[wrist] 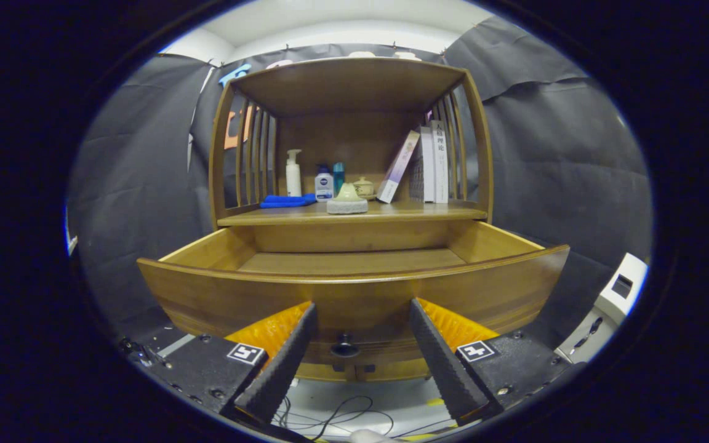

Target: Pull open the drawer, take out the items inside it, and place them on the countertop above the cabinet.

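Your drawer [354, 289] already stands pulled well out from the cabinet [354, 154], so the first step looks done. What can be seen of its floor, a strip of bare wood behind the front panel, holds nothing; the nearer part is hidden by that panel, so you cannot tell from here whether anything lies inside. On the worktop [428, 212] above the drawer a blue cloth [288, 200], a white pump bottle [293, 173], a small white-and-blue bottle [324, 184], a teal bottle [338, 177], a pale green cone-shaped piece on a grey base [348, 200], a small lidded pot [364, 186] and leaning books [422, 163] already stand; whether some came from the drawer you cannot say. By the look of it, little or nothing is left to lift out, but check the hidden front part. The drawer's long axis runs side to side across your view, its curved front panel facing you and its knob [344, 344] low on that panel. Your gripper [354, 314] has its fingers spread wide and empty, one either side of the knob, near the panel, gripping nothing.
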